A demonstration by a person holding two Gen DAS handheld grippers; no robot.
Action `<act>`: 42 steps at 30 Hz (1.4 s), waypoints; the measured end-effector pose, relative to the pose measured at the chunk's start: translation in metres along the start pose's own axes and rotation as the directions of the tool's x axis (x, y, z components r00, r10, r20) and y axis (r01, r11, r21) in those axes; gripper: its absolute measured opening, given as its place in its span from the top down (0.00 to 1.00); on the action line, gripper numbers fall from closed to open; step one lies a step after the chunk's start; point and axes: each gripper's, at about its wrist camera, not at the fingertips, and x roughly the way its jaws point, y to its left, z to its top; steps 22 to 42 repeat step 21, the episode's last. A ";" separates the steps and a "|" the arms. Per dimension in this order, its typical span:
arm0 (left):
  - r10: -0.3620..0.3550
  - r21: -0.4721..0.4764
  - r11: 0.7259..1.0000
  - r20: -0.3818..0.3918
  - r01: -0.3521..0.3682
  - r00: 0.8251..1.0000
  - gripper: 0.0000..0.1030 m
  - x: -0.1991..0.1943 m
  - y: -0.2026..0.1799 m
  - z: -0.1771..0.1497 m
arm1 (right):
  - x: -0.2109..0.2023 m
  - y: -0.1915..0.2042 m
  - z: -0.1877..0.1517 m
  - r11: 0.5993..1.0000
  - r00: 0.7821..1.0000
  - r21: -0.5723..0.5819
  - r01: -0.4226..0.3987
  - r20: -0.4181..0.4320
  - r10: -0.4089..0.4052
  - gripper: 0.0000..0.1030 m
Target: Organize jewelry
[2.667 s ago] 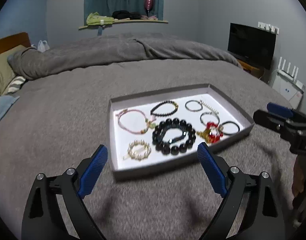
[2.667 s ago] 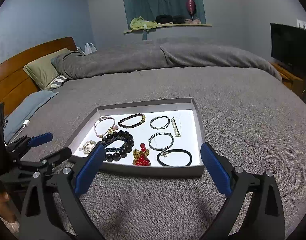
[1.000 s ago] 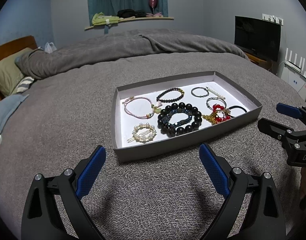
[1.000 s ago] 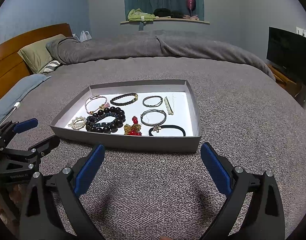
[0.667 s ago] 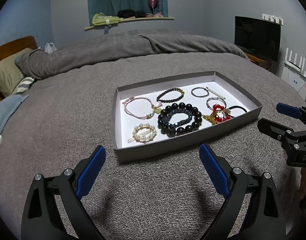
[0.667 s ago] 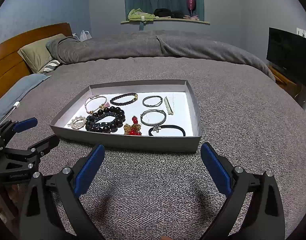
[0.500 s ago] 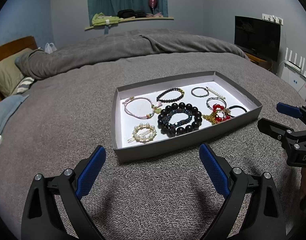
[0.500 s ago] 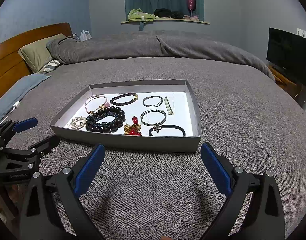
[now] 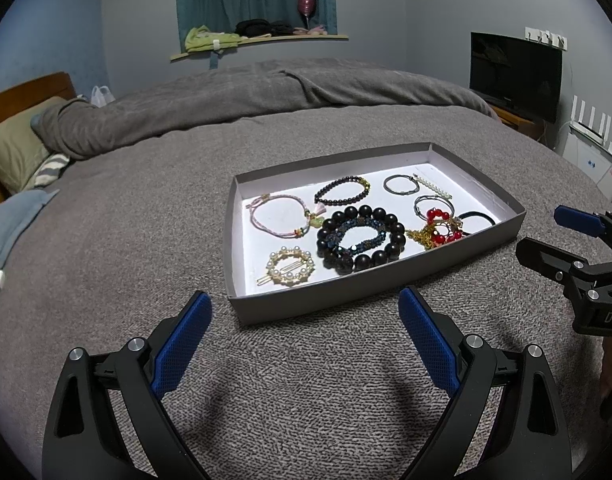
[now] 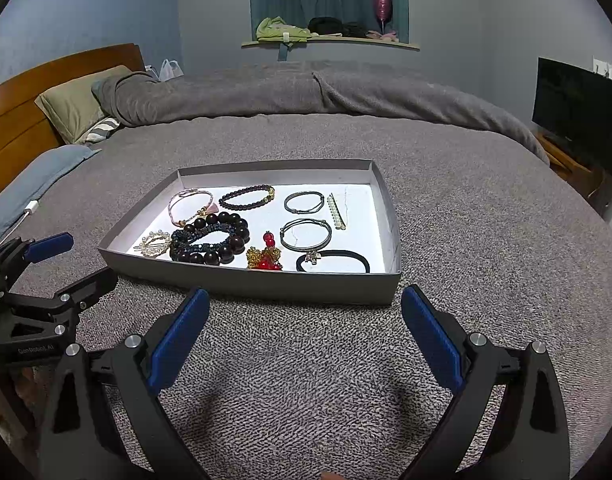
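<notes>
Grey bed, tray unmoved, left gripper and right gripper fingers still wide

1 tray, 7 bracelets, 2 hair clips, 1 hair tie.

A bed covered by a grey knit blanket carries everything — a shallow grey tray with a white floor sits flat on the blanket near its middle, holding the jewelry. Toward the far side a rumpled grey duvet lies across the bed, with an olive pillow and a striped one at its left end against the wooden headboard. At the left edge lies a folded pale-blue cloth — a white cable rests on it.
</notes>
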 end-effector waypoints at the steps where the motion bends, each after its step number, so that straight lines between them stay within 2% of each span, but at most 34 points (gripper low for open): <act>1: 0.001 -0.002 1.000 0.001 -0.001 1.000 0.09 0.000 0.000 0.000 | 0.000 0.000 -0.001 1.000 1.000 0.000 0.000 0.000 0.000 0.07; 13: -0.003 -0.002 1.000 0.013 0.003 1.000 0.09 -0.001 0.003 0.000 | 0.001 -0.002 -0.002 1.000 1.000 -0.002 0.002 -0.001 -0.002 0.07; 18: -0.028 -0.018 0.999 -0.023 0.028 0.999 0.09 0.003 0.005 0.000 | 0.001 -0.002 -0.002 1.000 1.000 -0.002 0.002 -0.002 -0.002 0.07; 42: -0.020 -0.011 1.000 -0.027 0.020 0.999 0.09 0.004 0.003 -0.001 | 0.001 -0.002 -0.001 1.000 1.000 -0.003 0.004 -0.001 -0.004 0.07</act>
